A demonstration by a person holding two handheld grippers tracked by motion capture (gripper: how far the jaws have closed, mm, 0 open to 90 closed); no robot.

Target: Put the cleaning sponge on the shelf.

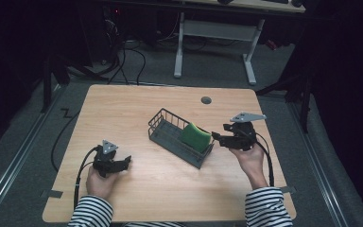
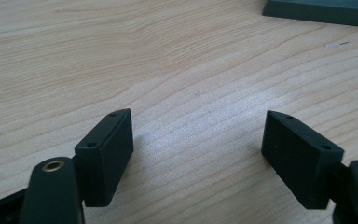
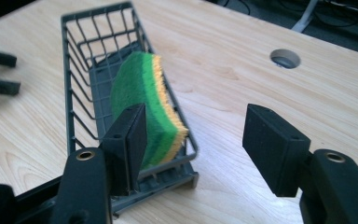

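Wooden table [image 1: 137, 106] holds a wire basket [image 1: 163, 124] with green sponge [image 1: 194, 136]; right gripper [image 1: 216, 137] at its three o'clock and left gripper [image 1: 128, 161] have jaws apart, empty.

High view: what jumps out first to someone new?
The green sponge with its yellow edge, standing on edge in the near end of the grey wire basket at the middle of the wooden table. Next, the right gripper just beside that end of the basket, jaws apart with nothing between them. The left gripper rests open near the table's near left, apart from the basket.
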